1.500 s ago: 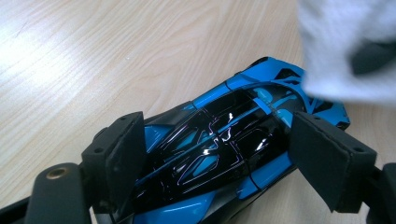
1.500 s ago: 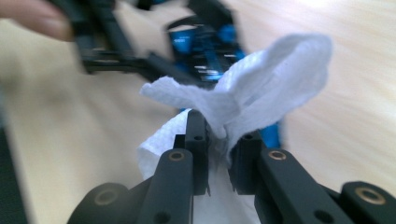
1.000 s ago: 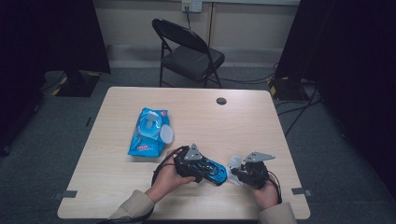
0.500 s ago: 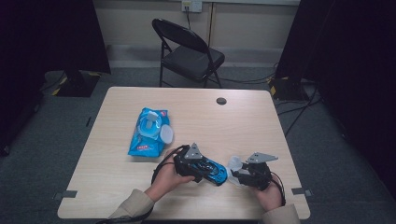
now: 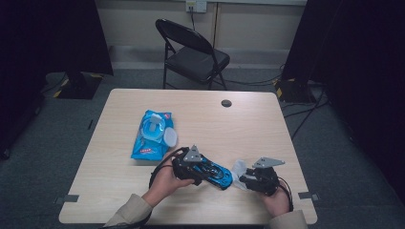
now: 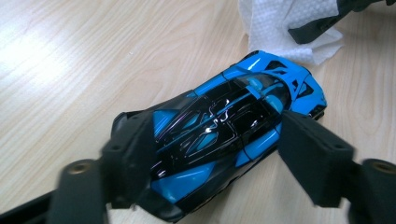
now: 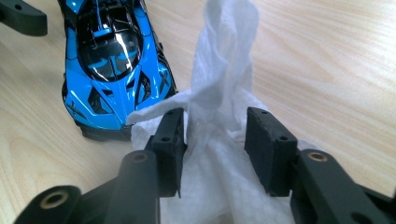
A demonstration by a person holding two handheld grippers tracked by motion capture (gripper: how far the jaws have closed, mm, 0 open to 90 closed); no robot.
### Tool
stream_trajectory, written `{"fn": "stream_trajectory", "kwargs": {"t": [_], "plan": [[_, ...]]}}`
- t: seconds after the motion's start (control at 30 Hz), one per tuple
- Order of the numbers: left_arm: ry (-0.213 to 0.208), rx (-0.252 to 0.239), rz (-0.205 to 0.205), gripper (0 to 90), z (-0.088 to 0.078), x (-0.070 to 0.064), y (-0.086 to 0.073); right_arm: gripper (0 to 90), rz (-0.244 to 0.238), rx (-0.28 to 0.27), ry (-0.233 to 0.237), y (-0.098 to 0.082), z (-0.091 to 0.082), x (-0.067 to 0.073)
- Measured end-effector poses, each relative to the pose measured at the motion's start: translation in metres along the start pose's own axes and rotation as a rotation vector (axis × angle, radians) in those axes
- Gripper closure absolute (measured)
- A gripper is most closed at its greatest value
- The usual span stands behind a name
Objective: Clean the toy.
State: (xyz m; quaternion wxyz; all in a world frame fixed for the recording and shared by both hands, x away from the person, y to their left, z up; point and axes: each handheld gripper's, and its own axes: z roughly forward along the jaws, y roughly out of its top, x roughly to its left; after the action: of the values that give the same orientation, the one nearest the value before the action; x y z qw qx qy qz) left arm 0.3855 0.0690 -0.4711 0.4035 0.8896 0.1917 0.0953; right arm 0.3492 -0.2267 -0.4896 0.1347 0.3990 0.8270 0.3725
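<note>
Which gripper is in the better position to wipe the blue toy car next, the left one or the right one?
Probably the right gripper: the white wipe already sits between its jaws, beside the car. The left gripper straddles the car, steadying it.

Toy car [image 6: 219,126] rear hidden behind blurred near jaws.

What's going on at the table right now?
A person is cleaning a blue toy car with a white wipe. The left gripper straddles the car, its jaws just closing in on the sides. The right gripper has the wipe between its jaws, bunched beside the car's nose. A blue wipes pack lies on the table behind.
</note>
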Motion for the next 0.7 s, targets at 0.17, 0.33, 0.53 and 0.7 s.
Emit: {"fn": "stream_trajectory", "kwargs": {"t": [0.17,0.33,0.53,0.7], "plan": [[0.007,-0.004,-0.002,34.2,-0.0001,0.0021,-0.0016,62.1,-0.004,0.01,0.008,-0.0008,0.0022,0.001],[-0.001,0.009,-0.017,36.9,-0.0022,0.0042,-0.0031,62.3,-0.006,0.02,0.01,-0.0025,0.0054,0.0009],[-0.002,0.009,-0.022,37.1,-0.0011,0.0055,-0.0037,63.5,0.002,0.026,0.011,-0.0032,0.0076,0.0006],[-0.009,0.027,-0.023,35.9,0.0001,0.0036,-0.0042,65.1,0.002,0.03,0.007,-0.0029,0.0074,0.0009]]}}
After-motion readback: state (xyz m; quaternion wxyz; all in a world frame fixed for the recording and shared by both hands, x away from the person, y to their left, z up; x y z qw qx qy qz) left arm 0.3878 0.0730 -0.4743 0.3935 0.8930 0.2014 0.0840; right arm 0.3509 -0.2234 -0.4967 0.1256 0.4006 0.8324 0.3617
